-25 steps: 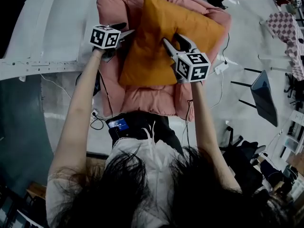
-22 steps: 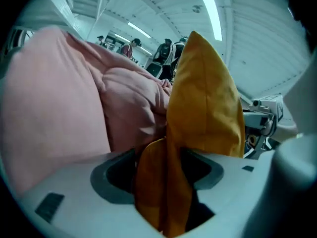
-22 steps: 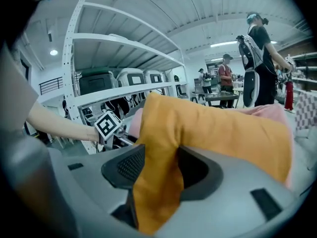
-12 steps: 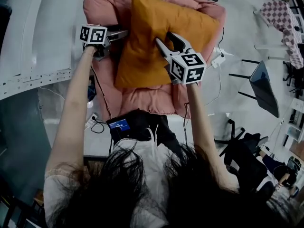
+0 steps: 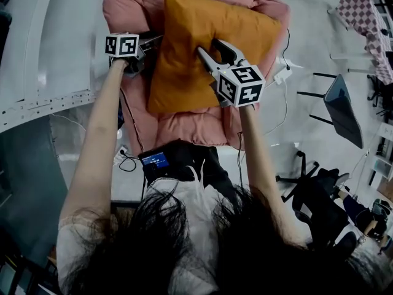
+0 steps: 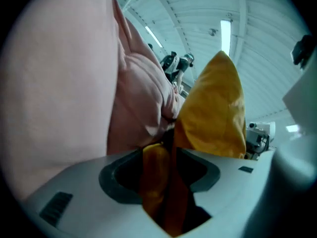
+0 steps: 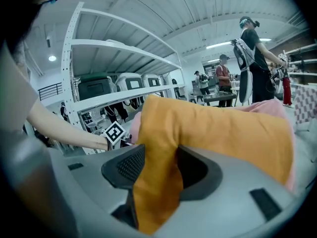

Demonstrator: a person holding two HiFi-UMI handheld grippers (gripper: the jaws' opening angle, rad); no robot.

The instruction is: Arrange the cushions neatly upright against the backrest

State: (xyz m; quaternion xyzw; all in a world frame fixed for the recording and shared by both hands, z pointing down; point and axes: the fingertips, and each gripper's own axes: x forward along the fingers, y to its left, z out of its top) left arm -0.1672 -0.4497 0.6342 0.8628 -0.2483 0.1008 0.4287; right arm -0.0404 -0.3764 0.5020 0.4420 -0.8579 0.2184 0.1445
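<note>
I counted one square orange fabric cushion, one pink padded chair and my two grippers. The cushion lay against the pink padding, covering most of the chair's middle. My left gripper was closing on the cushion's left edge, with a fold of orange cloth bunched between its jaws. My right gripper pinched a fold on the cushion's front face. Only the head view showed both tools on the cushion together. Only the right gripper view showed white metal shelving and several standing people behind. The left gripper view alone showed a ribbed ceiling.
</note>
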